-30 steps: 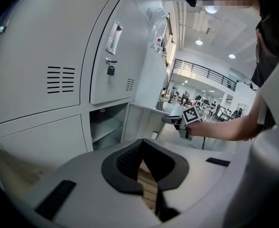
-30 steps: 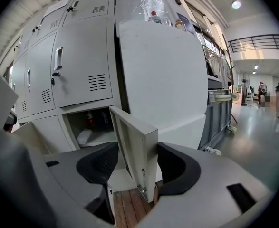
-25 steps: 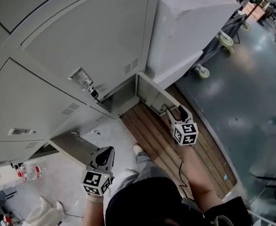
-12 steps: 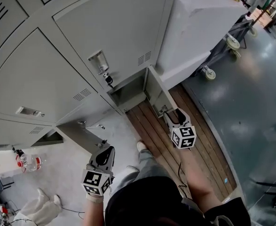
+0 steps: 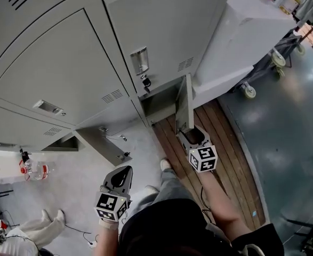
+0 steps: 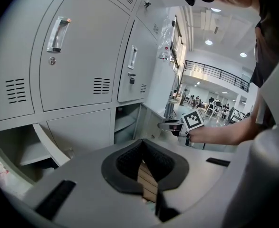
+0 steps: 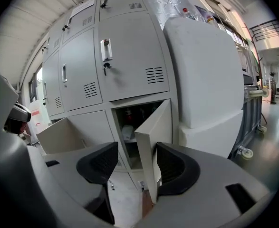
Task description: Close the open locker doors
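The grey metal locker bank (image 5: 65, 79) has two low doors open. The right grey door (image 5: 184, 104) stands edge-on between the wide-spread fingers of the right gripper (image 5: 194, 136), unclamped. It is best pushed at its near free edge, leftward and far, until it latches. Its compartment holds a white item (image 7: 125, 133). The left grey door (image 5: 98, 144) is open too. The left gripper (image 5: 120, 173) hangs near it, its fingers together and empty.
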Available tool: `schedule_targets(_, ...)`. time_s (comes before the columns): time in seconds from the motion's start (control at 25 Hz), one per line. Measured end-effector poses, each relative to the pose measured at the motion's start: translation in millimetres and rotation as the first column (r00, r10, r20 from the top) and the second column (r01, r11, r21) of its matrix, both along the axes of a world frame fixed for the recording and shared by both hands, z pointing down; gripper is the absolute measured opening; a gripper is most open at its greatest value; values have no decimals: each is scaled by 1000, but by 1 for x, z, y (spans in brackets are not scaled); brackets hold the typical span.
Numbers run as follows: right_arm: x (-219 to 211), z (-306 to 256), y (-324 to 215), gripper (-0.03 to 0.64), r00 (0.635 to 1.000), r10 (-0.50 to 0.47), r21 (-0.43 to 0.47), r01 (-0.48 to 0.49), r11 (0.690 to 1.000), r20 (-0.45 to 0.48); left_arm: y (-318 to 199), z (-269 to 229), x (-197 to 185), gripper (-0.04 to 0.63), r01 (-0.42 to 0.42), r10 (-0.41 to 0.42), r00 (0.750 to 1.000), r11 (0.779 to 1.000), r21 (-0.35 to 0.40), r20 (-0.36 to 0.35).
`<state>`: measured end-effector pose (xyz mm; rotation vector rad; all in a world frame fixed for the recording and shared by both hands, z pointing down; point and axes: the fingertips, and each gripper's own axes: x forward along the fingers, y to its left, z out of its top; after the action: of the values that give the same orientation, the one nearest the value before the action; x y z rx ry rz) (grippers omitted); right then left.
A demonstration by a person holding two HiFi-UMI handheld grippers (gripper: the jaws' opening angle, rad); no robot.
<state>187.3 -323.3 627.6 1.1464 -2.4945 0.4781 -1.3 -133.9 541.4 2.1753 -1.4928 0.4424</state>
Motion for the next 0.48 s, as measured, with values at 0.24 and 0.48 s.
schedule_targets(0.24, -51, -1, -3, 264, 994, -103, -1, 103, 995, 18, 11, -1, -22, 18, 80, -80, 997, 997, -2, 10)
schedule_targets(0.48, -97, -3, -11, 264, 979, -199, -3, 199, 980, 48, 20, -2, -40, 18, 173, -173, 985, 985, -11, 10)
